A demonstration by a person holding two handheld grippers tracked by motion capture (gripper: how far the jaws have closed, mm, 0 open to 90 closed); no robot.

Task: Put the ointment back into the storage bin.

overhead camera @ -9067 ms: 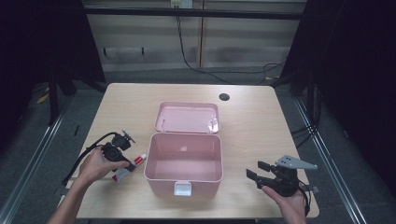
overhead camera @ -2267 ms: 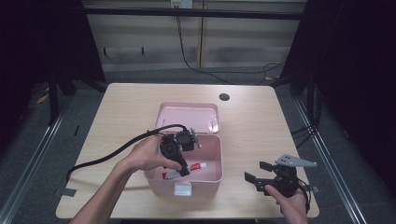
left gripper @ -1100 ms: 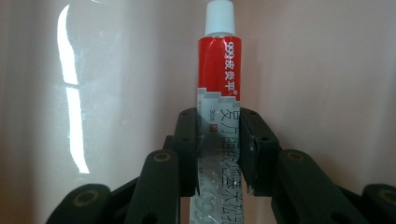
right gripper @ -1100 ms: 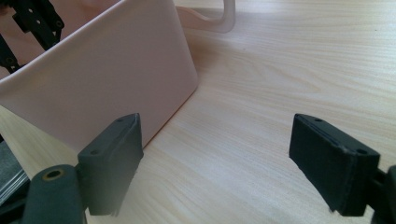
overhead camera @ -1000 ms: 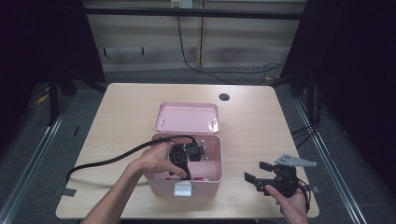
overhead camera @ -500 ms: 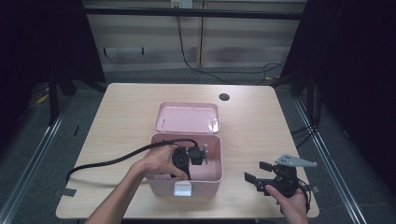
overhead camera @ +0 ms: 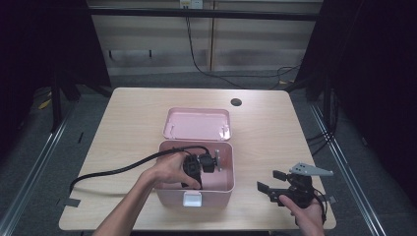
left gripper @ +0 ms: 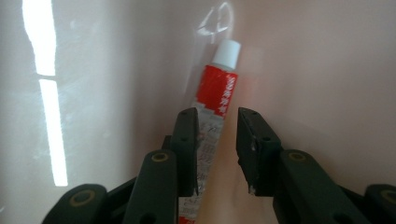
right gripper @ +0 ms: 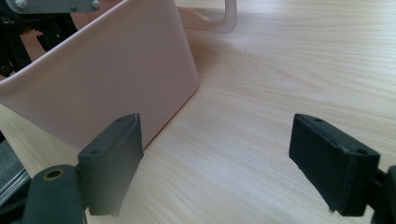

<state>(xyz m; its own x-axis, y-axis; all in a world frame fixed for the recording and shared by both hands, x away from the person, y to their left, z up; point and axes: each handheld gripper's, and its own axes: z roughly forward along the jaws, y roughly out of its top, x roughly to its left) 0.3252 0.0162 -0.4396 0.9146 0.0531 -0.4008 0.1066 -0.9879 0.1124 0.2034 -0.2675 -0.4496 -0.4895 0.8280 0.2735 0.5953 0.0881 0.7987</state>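
Glossy pink plastic box (overhead camera: 216, 183), wood-grain table (overhead camera: 265, 128)

We see our left gripper (left gripper: 215, 149) with its black jaws slightly parted around a red-and-white tube with a white cap (left gripper: 219, 93), which lies against the glossy pink plastic box interior (left gripper: 327, 70).

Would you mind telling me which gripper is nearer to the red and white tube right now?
Left. The left gripper is inside the pink box, its jaws straddling the red and white tube with a gap. The right gripper rests on the table outside the box.
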